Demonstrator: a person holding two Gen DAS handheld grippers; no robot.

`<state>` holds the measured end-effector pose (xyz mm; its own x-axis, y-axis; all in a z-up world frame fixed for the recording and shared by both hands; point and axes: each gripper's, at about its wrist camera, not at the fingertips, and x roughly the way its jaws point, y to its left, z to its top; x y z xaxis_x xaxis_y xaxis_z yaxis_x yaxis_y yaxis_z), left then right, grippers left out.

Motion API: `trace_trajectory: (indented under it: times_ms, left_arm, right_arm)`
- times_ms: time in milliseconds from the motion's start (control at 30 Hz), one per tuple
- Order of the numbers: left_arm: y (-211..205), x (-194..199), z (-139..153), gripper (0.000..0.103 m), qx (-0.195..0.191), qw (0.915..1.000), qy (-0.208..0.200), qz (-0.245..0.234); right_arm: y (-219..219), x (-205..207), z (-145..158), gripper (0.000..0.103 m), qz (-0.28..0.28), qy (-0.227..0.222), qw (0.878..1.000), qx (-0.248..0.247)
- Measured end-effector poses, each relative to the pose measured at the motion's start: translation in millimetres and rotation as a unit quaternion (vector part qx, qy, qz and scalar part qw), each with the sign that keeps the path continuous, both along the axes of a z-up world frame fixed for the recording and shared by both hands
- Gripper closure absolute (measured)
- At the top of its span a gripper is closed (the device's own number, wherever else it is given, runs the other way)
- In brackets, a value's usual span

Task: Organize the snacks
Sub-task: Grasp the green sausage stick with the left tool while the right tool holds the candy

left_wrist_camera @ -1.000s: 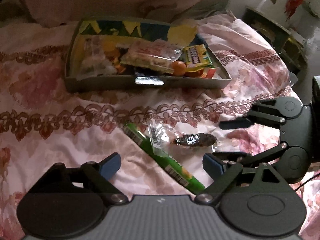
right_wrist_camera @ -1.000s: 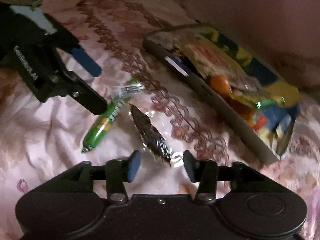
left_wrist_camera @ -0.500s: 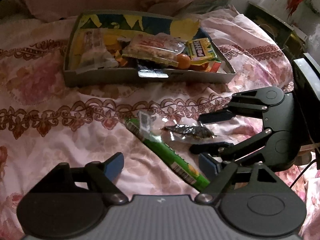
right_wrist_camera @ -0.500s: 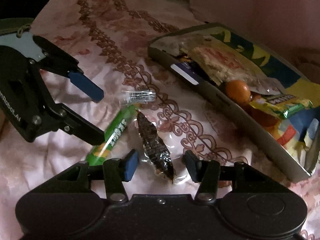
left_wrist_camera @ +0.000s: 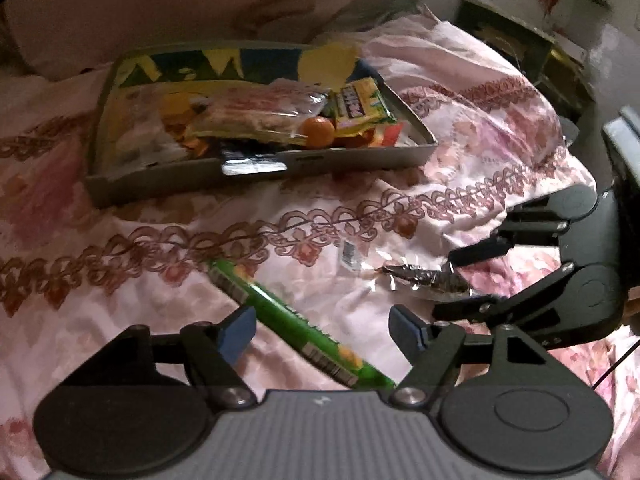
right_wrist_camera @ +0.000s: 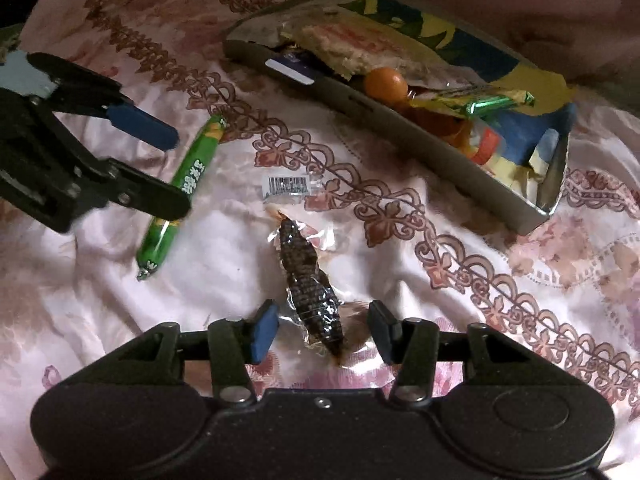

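Snack tray (left_wrist_camera: 352, 162) beyond bedsheet (left_wrist_camera: 120, 280).

I see a bed under a pink floral sheet (left_wrist_camera: 120, 280) with a lace-patterned band. Far behind lies a pink pillow (left_wrist_camera: 200, 0); far right stands dark furniture (left_wrist_camera: 520, 52). Light is dim.

It was a home bedroom: a bed spread with a pink floral sheet (left_wrist_camera: 360, 208) bordered in brown scrollwork, a plump pink pillow (left_wrist_camera: 192, 4) behind, and a dark bedside cabinet (left_wrist_camera: 520, 48) to one side.
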<state>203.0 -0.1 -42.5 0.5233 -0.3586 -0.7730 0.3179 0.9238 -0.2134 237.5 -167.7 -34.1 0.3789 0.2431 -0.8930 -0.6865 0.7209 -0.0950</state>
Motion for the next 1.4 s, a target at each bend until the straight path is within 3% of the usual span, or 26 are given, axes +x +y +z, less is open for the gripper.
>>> trace_trajectory:
  times_ms: [100, 233, 333, 400, 533, 633, 833, 1067, 1167, 1400]
  left_arm:
    - [-3, 4, -7, 0.029, 0.016, 0.9997, 0.016, 0.007]
    - [2, 7, -12, 0.029, 0.019, 0.9992, 0.029, 0.019]
    - [5, 9, -16, 0.029, 0.013, 0.999, 0.036, 0.022]
    - [5, 13, -19, 0.029, 0.014, 0.9988, 0.04, 0.024]
    - [4, 20, -22, 0.033, 0.013, 0.9985, 0.042, 0.034]
    - [6, 20, -21, 0.043, 0.02, 0.9978, 0.047, 0.042]
    - [7, 18, -17, 0.052, 0.019, 0.9973, 0.055, 0.046]
    - [-3, 11, -15, 0.052, -0.007, 0.9987, 0.049, -0.01]
    - [-12, 9, -17, 0.052, 0.004, 0.9982, 0.049, -0.035]
    - [-3, 19, -22, 0.049, -0.024, 0.9966, 0.078, -0.012]
  right_arm:
    - [-3, 3, 2, 0.043, 0.008, -0.019, 1.0, 0.006]
    - [3, 7, -2, 0.025, 0.043, -0.032, 0.999, 0.012]
    - [11, 12, -6, 0.025, 0.053, -0.032, 0.998, 0.013]
    - [14, 15, -7, 0.026, 0.052, -0.033, 0.998, 0.015]
    - [14, 21, -8, 0.055, 0.033, -0.018, 0.999, 0.027]
    - [13, 18, -8, 0.055, 0.021, -0.018, 0.999, 0.026]
    - [15, 12, -9, 0.055, -0.001, -0.017, 1.0, 0.021]
    - [13, 14, -9, 0.055, -0.007, -0.01, 1.0, 0.025]
    - [11, 15, -9, 0.055, -0.016, -0.002, 1.0, 0.019]
    - [7, 19, -9, 0.054, -0.056, 0.015, 0.998, 0.019]
